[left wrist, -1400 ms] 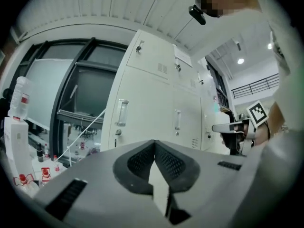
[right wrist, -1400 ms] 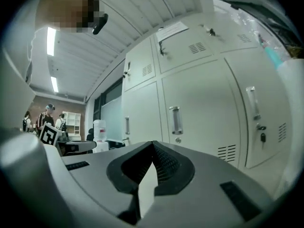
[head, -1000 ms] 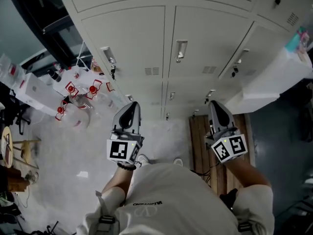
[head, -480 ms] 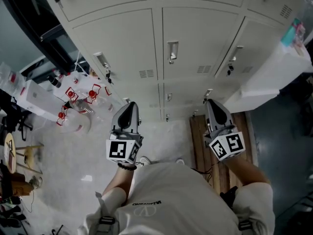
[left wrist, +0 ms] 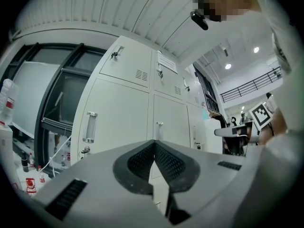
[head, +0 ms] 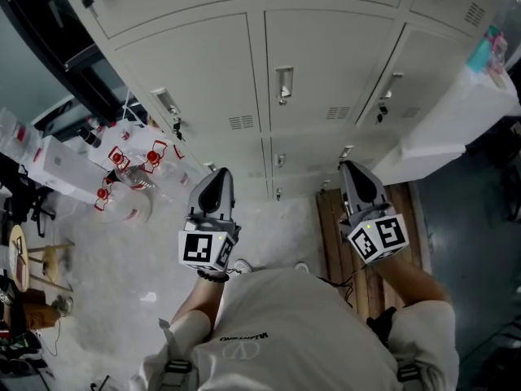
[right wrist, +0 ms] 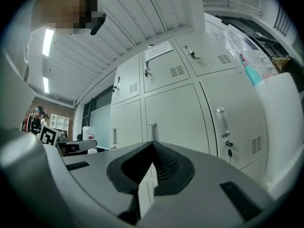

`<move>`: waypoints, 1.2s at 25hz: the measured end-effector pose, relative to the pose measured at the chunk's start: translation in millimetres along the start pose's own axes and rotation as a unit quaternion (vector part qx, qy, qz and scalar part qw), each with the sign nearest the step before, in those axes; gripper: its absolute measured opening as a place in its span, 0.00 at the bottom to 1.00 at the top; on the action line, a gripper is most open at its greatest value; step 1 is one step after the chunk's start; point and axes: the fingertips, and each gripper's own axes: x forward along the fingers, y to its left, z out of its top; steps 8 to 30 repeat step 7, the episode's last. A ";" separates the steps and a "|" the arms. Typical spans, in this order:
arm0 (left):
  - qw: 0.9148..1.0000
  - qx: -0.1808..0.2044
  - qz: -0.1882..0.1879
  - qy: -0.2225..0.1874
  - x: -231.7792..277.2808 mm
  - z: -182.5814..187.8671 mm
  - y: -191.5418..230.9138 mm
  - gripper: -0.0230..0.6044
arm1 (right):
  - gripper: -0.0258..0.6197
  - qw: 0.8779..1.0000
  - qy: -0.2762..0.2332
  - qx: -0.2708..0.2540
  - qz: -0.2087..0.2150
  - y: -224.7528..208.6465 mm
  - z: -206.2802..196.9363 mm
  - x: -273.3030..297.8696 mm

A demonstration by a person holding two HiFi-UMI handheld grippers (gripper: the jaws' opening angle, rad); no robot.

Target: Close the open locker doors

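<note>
Both tongs are clamped shut and empty: left gripper [head: 218, 176], right gripper [head: 353, 169], near the locker doors [head: 326, 63] but not touching. Every door I see looks flush. I'd scan for gaps, then push flat beside a handle [head: 283, 84].

Ahead of our left claw [head: 220, 176] we see smooth matt painted-metal locker doors [head: 321, 63] with glossy metal handles [head: 283, 84]; its pads [left wrist: 140, 160] look ribbed black rubber.
</note>
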 end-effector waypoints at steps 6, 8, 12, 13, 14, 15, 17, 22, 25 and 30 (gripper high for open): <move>1.000 -0.001 -0.005 0.003 3.2 -3.4 -4.6 0.04 | 0.05 1.000 0.003 -0.003 0.001 -2.4 -4.8 0.4; 1.000 -0.001 -0.006 0.003 3.5 -4.3 -5.3 0.04 | 0.05 1.000 0.003 -0.002 0.000 -3.1 -5.4 0.3; 1.000 -0.001 -0.006 0.003 3.5 -4.3 -5.3 0.04 | 0.05 1.000 0.003 -0.002 0.000 -3.1 -5.4 0.3; 1.000 -0.001 -0.006 0.003 3.5 -4.3 -5.3 0.04 | 0.05 1.000 0.003 -0.002 0.000 -3.1 -5.4 0.3; 1.000 -0.001 -0.006 0.003 3.5 -4.3 -5.3 0.04 | 0.05 1.000 0.003 -0.002 0.000 -3.1 -5.4 0.3; 1.000 -0.001 -0.006 0.003 3.5 -4.3 -5.3 0.04 | 0.05 1.000 0.003 -0.002 0.000 -3.1 -5.4 0.3; 1.000 -0.001 -0.006 0.003 3.5 -4.3 -5.3 0.04 | 0.05 1.000 0.003 -0.002 0.000 -3.1 -5.4 0.3; 1.000 -0.001 -0.006 0.003 3.5 -4.3 -5.3 0.04 | 0.05 1.000 0.003 -0.002 0.000 -3.1 -5.4 0.3; 1.000 -0.001 -0.006 0.003 3.5 -4.3 -5.3 0.04 | 0.05 1.000 0.003 -0.002 0.000 -3.1 -5.4 0.3; 1.000 -0.001 -0.006 0.003 3.5 -4.3 -5.3 0.04 | 0.05 1.000 0.003 -0.002 0.000 -3.1 -5.4 0.3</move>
